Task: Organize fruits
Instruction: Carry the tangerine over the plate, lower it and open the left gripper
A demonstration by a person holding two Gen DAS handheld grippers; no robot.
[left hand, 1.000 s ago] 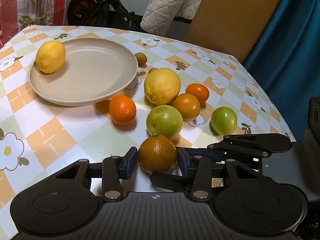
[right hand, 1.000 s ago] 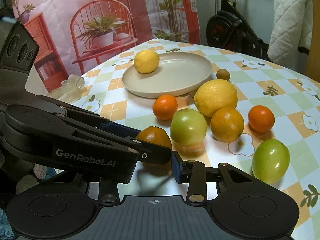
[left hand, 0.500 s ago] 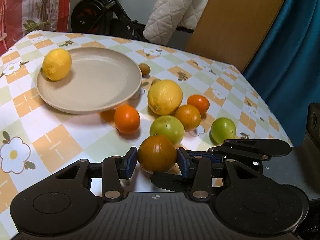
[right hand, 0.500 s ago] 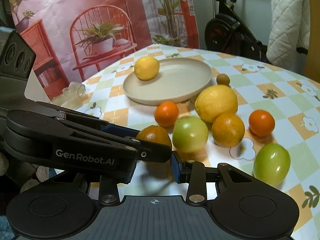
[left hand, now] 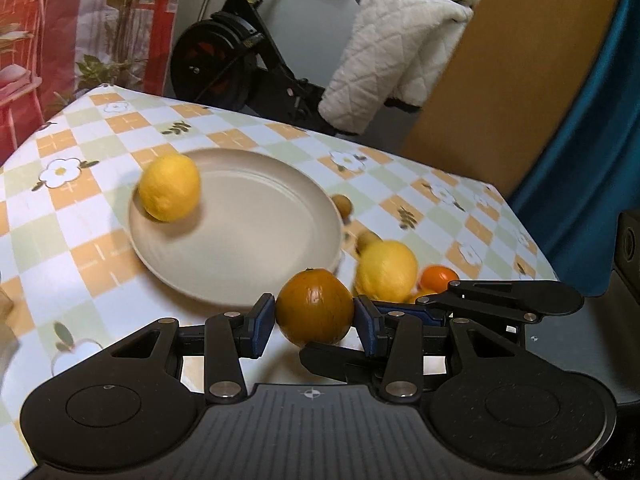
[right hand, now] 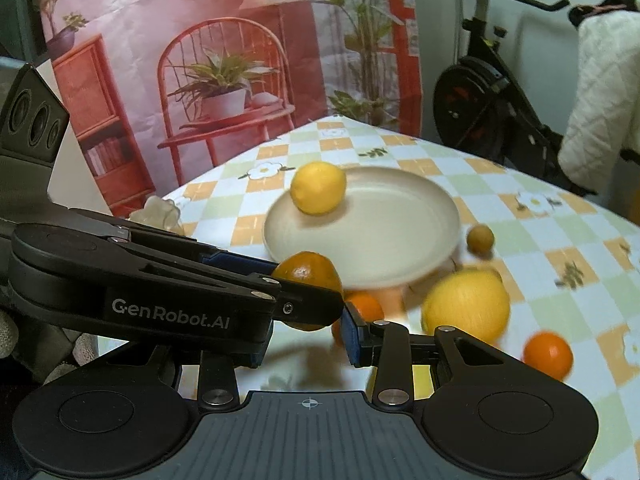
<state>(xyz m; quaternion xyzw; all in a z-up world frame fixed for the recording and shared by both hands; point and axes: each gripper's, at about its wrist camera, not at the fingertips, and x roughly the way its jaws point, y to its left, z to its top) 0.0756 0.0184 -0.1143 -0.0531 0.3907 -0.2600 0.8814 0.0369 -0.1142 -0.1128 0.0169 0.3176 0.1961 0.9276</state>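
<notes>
A brownish-orange fruit (left hand: 314,306) is seen between blue pads (left hand: 262,322). The plate (left hand: 256,248) is coloured beige, with a yellow lemon (left hand: 169,187) at its far left. The tablecloth (left hand: 100,136) is checked in orange, pale green and white, with white flowers.

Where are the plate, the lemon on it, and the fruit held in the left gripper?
plate (left hand: 256,240): left wrist view, bare middle of the dish.
lemon (left hand: 170,188): left wrist view, centre of the peel.
held fruit (left hand: 314,306): left wrist view, front face between the gripper pads.
</notes>
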